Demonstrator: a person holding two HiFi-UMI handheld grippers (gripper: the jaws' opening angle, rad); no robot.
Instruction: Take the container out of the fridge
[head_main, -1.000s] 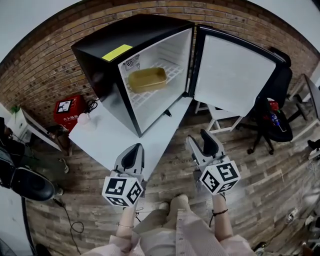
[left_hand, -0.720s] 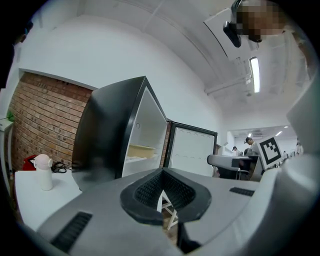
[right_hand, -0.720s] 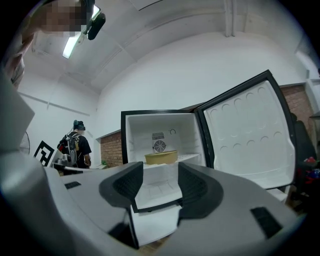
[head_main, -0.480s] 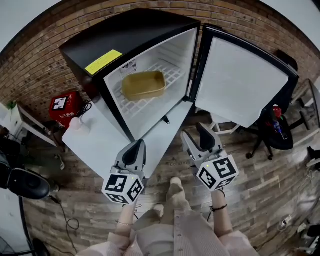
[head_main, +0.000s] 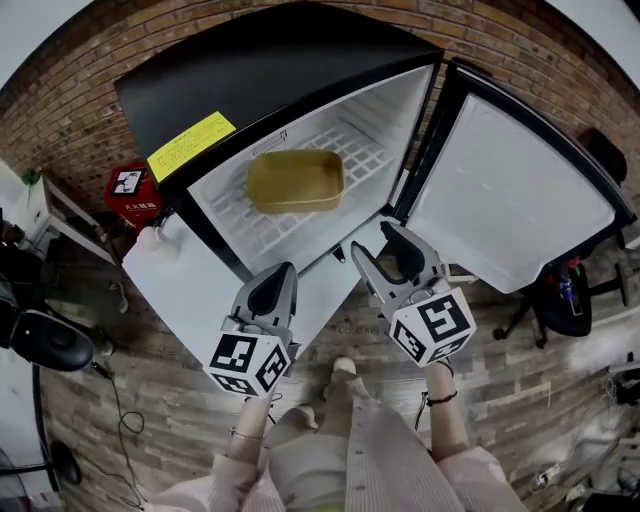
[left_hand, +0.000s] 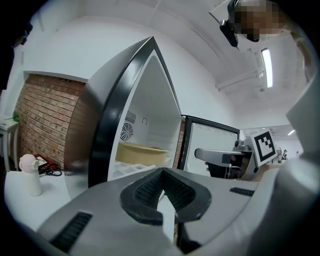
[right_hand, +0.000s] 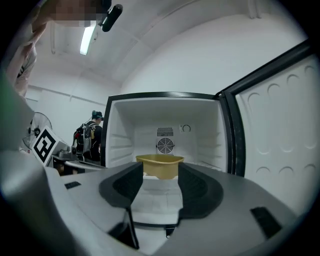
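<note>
The right gripper is held before the open fridge, its jaws spread apart with nothing gripped. The tan container is seen straight ahead of it, well apart, on the white grid shelf inside. The left gripper, just to its left, is closed tip to tip and empty. The fridge door is swung open to the right gripper's right.
</note>
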